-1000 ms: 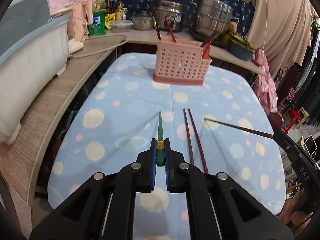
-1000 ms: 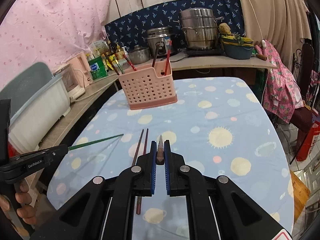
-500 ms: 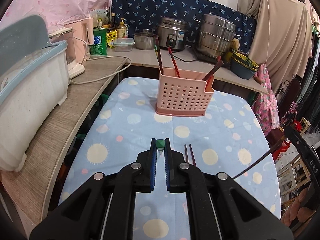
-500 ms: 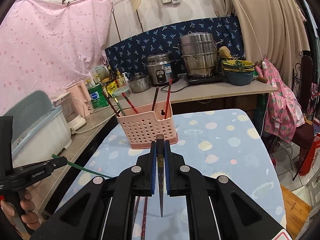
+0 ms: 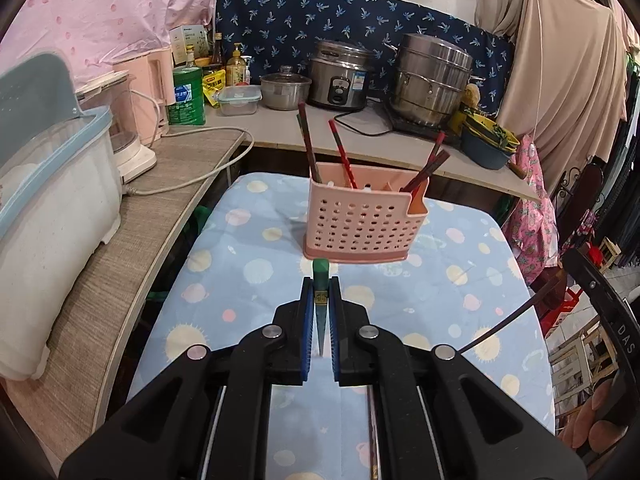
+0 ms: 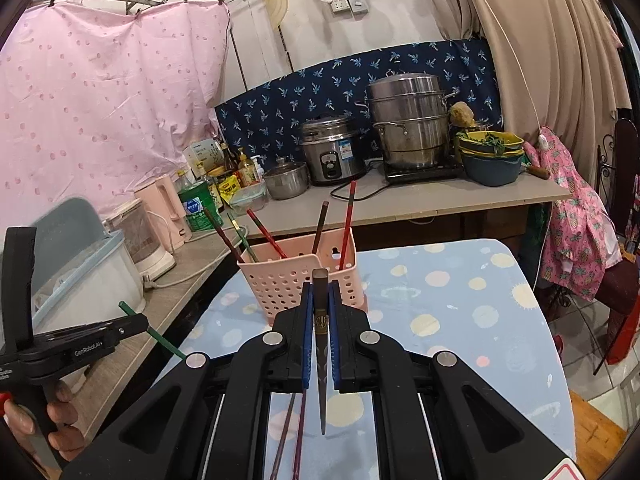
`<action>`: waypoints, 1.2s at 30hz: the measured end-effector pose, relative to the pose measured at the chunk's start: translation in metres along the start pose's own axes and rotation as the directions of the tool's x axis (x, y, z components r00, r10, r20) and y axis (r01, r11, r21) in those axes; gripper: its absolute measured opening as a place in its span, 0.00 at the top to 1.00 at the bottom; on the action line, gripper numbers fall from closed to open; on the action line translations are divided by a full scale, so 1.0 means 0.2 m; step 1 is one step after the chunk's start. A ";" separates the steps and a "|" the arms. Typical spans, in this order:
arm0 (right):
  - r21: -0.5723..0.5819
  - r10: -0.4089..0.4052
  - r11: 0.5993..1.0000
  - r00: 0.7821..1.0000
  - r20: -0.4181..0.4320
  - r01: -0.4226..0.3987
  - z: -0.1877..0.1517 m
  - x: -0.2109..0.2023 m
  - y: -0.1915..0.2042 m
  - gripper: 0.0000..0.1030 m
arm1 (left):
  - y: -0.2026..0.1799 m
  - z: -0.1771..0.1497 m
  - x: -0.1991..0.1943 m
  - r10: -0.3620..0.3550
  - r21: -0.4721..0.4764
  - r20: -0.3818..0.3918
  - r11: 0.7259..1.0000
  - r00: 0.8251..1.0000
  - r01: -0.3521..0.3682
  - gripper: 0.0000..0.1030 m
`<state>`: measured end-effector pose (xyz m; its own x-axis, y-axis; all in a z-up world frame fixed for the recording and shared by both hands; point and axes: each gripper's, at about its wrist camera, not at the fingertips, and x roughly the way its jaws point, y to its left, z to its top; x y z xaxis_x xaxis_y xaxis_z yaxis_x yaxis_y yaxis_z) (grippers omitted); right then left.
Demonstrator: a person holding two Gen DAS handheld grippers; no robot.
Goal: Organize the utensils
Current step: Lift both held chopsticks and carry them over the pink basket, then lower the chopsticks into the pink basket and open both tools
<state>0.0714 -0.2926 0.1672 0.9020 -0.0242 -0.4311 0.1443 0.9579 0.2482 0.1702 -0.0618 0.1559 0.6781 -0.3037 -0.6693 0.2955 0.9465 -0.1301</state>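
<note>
The green chopstick (image 5: 320, 280) is clamped near its thick end between the closed pads of the left gripper (image 5: 321, 300), hanging point-down just in front of the pink utensil basket (image 5: 360, 224); the dark brown chopstick (image 6: 320, 320) is pinched the same way in the right gripper (image 6: 321, 304), blunt end up, its tapered tip dangling toward the table (image 6: 480, 320). Both sticks are slim, smooth and held at one narrow spot, so I judge the main risk to be pivoting: a quick tilt toward the basket could swing a loose tip against the perforated wall or rim, or let the stick slip out altogether. The basket already holds several red and brown chopsticks (image 5: 344, 156) leaning at angles, and a descending tip could catch on them. It looks light, so a knock might shove or tip it on the spotted blue cloth. Two more dark chopsticks (image 6: 292, 432) lie on the cloth under the right gripper, not yet gathered. Behind the table, a counter carries a rice cooker (image 5: 340, 80), a steel steamer pot (image 5: 432, 80) and bottles.
</note>
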 end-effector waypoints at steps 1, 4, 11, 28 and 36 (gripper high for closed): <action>-0.001 0.004 1.000 1.000 0.007 -0.004 0.03 0.01 0.00 0.93 | 0.00 0.03 0.00 -0.002 0.000 0.007 1.000 1.000 0.002 0.93; -0.001 0.019 1.000 0.999 0.032 -0.019 0.12 0.05 0.01 0.93 | -0.01 0.12 0.01 -0.013 -0.003 0.030 1.000 0.999 0.014 0.93; 0.023 0.061 0.998 0.994 0.094 -0.063 0.36 0.17 0.03 0.93 | 0.01 0.42 0.00 -0.045 -0.047 0.104 0.998 0.994 0.050 0.93; 0.064 0.077 0.994 0.984 0.159 -0.088 0.80 0.61 0.07 0.93 | 0.01 0.93 0.17 -0.002 -0.125 0.260 0.991 0.966 0.036 0.93; 0.065 0.051 0.996 0.997 0.054 -0.054 0.64 0.84 0.03 0.93 | 0.03 0.85 0.38 0.000 -0.128 0.181 0.992 0.983 0.023 0.93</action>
<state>0.2753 -0.3268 0.2078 0.9287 0.0093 -0.3706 0.1210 0.9373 0.3269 0.3373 -0.0977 0.2290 0.7888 -0.3185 -0.5257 0.2230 0.9453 -0.2381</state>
